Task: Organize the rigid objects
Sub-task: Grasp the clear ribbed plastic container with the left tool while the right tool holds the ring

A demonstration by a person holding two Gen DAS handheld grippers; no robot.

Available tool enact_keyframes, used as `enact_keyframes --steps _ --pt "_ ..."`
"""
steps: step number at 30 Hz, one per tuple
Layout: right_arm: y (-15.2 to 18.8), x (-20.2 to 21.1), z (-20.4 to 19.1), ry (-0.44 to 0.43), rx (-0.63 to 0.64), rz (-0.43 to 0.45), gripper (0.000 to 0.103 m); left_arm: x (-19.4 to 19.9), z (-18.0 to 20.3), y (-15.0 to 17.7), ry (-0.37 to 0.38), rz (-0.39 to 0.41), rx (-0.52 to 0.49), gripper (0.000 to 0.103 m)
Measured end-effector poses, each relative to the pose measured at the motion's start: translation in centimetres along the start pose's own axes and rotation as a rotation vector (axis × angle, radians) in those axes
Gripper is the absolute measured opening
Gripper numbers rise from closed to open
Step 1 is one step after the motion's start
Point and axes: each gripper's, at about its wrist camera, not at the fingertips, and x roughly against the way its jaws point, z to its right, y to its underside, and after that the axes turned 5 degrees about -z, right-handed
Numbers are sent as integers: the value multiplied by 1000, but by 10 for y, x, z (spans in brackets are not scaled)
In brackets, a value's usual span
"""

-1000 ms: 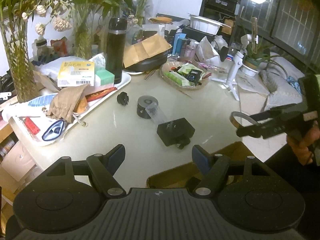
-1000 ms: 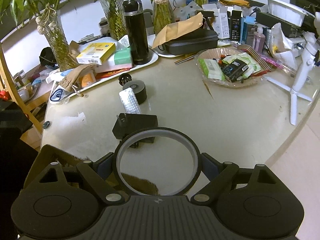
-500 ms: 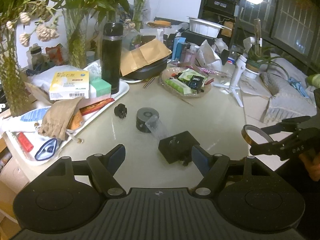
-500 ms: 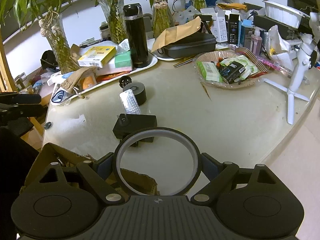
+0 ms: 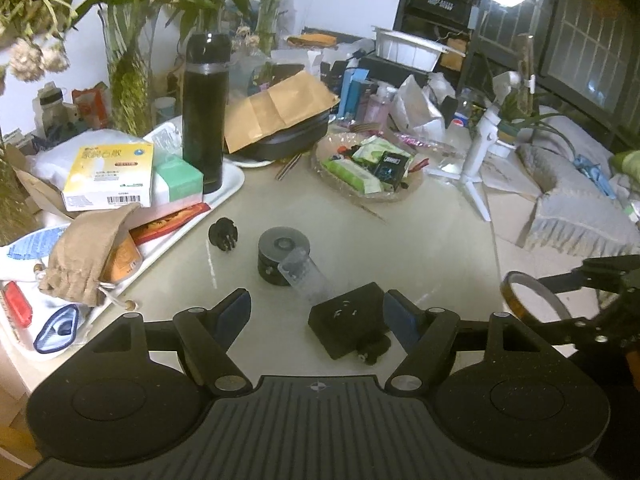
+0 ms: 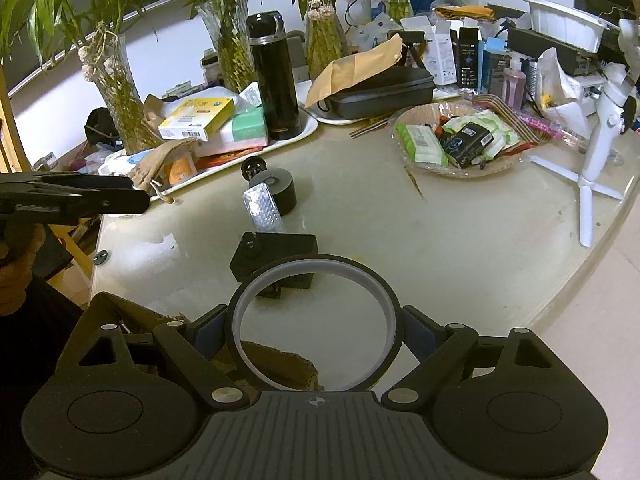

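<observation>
Right gripper [image 6: 316, 330] clamped on a tape ring [image 6: 314, 320], near table edge. Left gripper [image 5: 316, 314] spread, empty, just above a black adapter block [image 5: 348, 324] on the table [image 5: 432, 248].

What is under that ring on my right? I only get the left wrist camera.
Observer: A torn cardboard box, low at the table edge. The right wrist view shows its flap through the ring.
Operator: Is the ring held well?
Observer: It looks so. The right gripper has one pad pressed on each side of it.
Operator: What is the see-through thing by the puck?
Observer: From the other side it is a silver blister pack with rows of bumps.
</observation>
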Motion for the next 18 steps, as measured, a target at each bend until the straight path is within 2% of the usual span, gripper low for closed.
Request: enact_keyframes --steps 9,18 --pt "1 2 1 -6 -1 21 91 -37 -15 -12 25 -72 37 71" --pt "2 4 10 -45 -47 29 91 -84 -30 -21 66 -149 101 62"
